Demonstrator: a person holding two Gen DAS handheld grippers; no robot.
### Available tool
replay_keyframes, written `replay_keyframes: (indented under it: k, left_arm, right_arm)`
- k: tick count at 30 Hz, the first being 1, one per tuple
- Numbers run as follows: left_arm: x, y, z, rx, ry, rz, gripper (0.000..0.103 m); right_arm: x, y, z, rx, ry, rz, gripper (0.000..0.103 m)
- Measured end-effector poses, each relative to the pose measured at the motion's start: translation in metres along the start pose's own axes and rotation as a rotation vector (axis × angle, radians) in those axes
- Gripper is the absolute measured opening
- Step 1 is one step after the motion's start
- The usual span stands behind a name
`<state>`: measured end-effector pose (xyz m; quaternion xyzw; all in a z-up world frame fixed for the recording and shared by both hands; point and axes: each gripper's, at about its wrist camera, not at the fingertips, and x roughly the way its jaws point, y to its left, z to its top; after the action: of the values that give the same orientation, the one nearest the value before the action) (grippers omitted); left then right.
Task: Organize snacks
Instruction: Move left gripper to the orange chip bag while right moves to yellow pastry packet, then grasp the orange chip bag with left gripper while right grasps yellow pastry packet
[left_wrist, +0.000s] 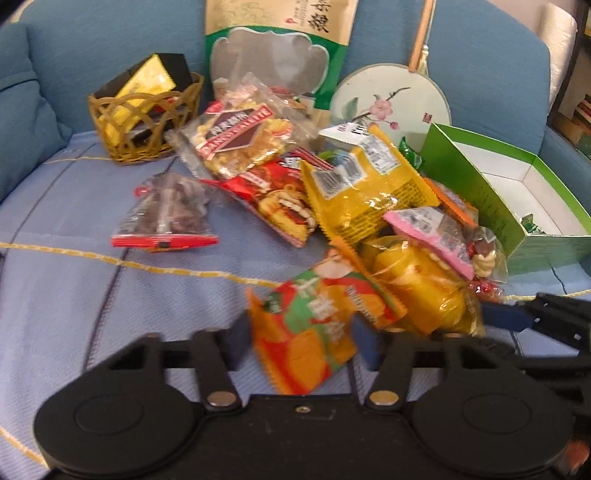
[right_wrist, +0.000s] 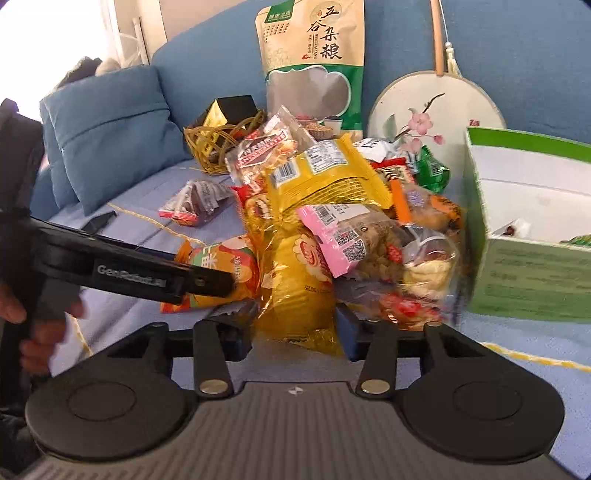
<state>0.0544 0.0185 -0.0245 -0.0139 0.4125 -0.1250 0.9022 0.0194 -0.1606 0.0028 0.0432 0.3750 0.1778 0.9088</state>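
A heap of snack packets (left_wrist: 354, 184) lies on a blue blanket on a sofa. My left gripper (left_wrist: 303, 339) is shut on an orange and green snack packet (left_wrist: 314, 325) at the heap's near edge, a pad against each side. From the right wrist view, the left gripper (right_wrist: 221, 284) reaches in from the left with that packet (right_wrist: 221, 266) at its tip. My right gripper (right_wrist: 295, 332) is shut on a yellow packet in clear gold wrap (right_wrist: 299, 291), just right of it. One of its fingers (left_wrist: 506, 318) shows beside the yellow packet (left_wrist: 424, 291).
An open green box (left_wrist: 476, 192) with a white inside stands right of the heap. A wicker basket (left_wrist: 147, 122) with a yellow and black carton sits far left. A tall grain bag (left_wrist: 277, 55) and a round painted fan (left_wrist: 391, 99) lean on the sofa back. A person's hand (right_wrist: 40, 332) holds the left gripper.
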Motion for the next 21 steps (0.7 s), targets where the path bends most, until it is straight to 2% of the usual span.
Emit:
replay_keyframes:
  k: [2, 4, 5, 6, 8, 11, 17, 21]
  left_arm:
    - [-0.007, 0.008, -0.001, -0.030, 0.019, -0.045, 0.067]
    - [-0.013, 0.011, -0.002, -0.031, 0.020, -0.076, 0.072]
    - [-0.016, 0.011, -0.001, -0.019, 0.004, -0.076, 0.093]
    - [-0.019, 0.010, 0.001, 0.001, -0.021, -0.069, 0.103]
    - [-0.022, 0.008, 0.006, 0.038, -0.065, -0.063, 0.103]
    - [-0.019, 0.002, 0.015, 0.086, -0.081, -0.094, 0.103]
    - [0.001, -0.009, 0.009, 0.161, 0.000, -0.120, 0.103]
    - [-0.004, -0.011, -0.003, 0.210, 0.022, -0.125, 0.102]
  right_arm:
    - [-0.002, -0.005, 0.000, 0.012, 0.008, 0.005, 0.074]
    - [-0.003, -0.006, 0.000, 0.010, 0.006, 0.005, 0.074]
    - [-0.003, -0.006, 0.000, 0.010, 0.005, 0.003, 0.076]
    - [-0.003, -0.005, 0.000, 0.007, 0.003, 0.001, 0.076]
    - [-0.002, -0.002, -0.001, -0.008, 0.000, -0.006, 0.079]
    - [-0.002, 0.000, -0.002, -0.026, -0.011, -0.019, 0.086]
    - [-0.003, -0.004, 0.000, -0.022, -0.019, -0.037, 0.098]
    - [-0.003, -0.007, 0.001, -0.010, -0.028, -0.032, 0.099]
